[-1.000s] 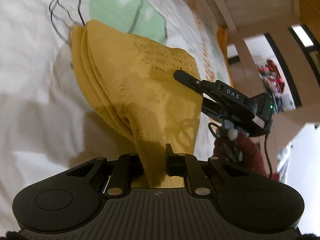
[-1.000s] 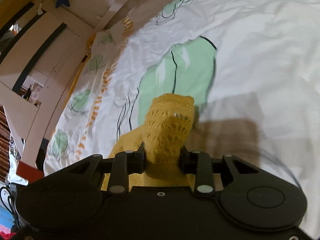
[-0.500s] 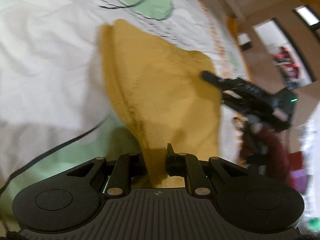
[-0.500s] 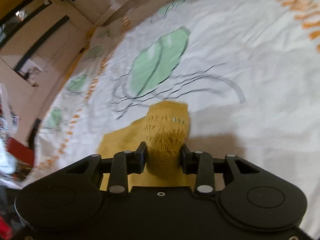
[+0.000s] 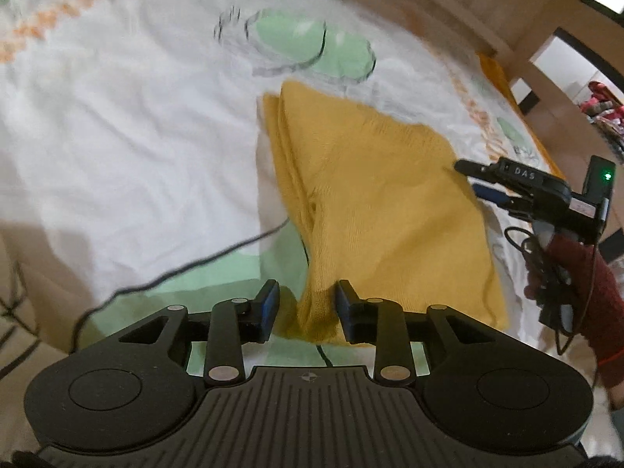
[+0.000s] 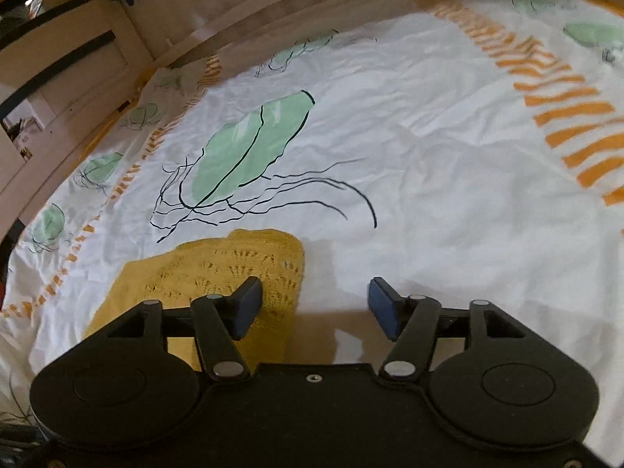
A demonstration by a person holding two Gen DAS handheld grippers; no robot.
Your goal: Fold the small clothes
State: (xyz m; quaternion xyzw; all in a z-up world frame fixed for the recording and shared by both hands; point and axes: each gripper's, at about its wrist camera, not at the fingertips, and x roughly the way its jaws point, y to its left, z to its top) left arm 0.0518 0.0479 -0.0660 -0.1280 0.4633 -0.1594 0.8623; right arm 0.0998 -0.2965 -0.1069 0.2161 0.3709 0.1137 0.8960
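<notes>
A folded mustard-yellow knit garment [image 5: 382, 210] lies flat on the white printed bed sheet [image 5: 117, 136]. My left gripper [image 5: 308, 306] is open, its fingers either side of the garment's near corner without pinching it. My right gripper [image 6: 314, 306] is open and empty; the garment's lace-patterned edge [image 6: 218, 273] lies under its left finger. In the left wrist view the right gripper [image 5: 491, 179] sits at the garment's far right edge, held by a hand in a dark red sleeve.
The sheet [image 6: 429, 156] has green leaf prints, black line drawings and orange stripes. A wooden bed frame [image 6: 273, 7] runs along the far edge. A thin black cable [image 5: 187, 269] crosses the sheet near the left gripper.
Both grippers have opened and let go of the yellow garment, which was lowered from a hanging hold and now lies flat on the sheet.
</notes>
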